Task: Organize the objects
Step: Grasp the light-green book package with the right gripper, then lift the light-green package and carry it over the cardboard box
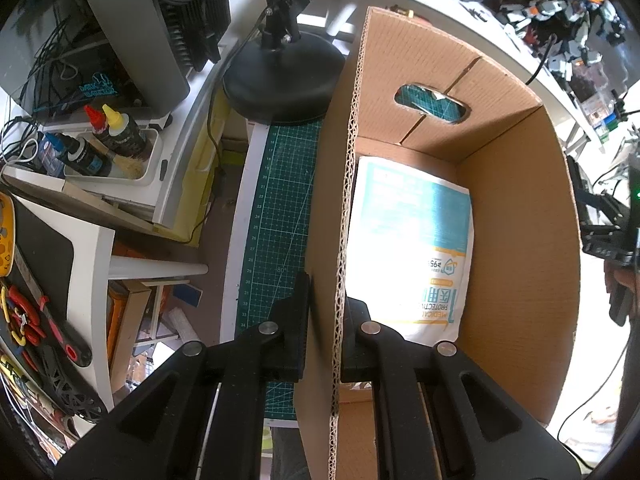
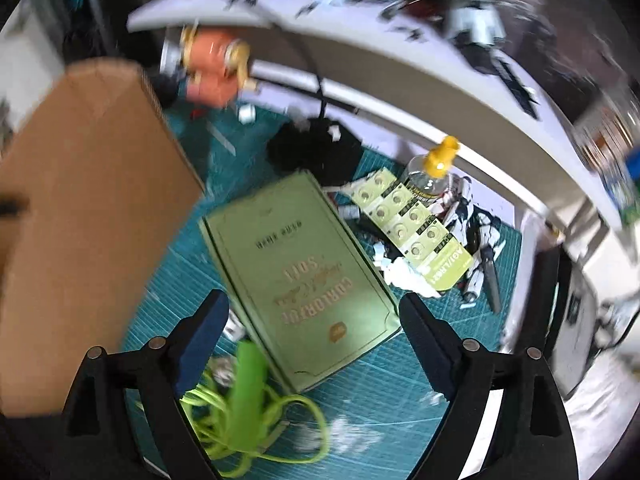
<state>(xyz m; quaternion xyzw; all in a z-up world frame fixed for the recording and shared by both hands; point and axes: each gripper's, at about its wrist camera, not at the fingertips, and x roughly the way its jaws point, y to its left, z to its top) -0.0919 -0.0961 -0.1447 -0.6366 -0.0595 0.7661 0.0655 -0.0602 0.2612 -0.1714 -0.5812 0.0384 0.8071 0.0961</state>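
My left gripper is shut on the left wall of an open cardboard box, one finger outside and one inside. A white and teal mask packet lies on the box floor. In the right wrist view my right gripper is open and empty, above a flat green tin box on the green cutting mat. The tin lies between the fingers but apart from them. A green skipping rope lies just below. The cardboard box's outer wall stands to the left.
Beyond the tin lie a green battery card, a yellow-capped bottle, a white robot model, a black pouch and an orange figure. A black lamp base stands left of the box. The right view is blurred.
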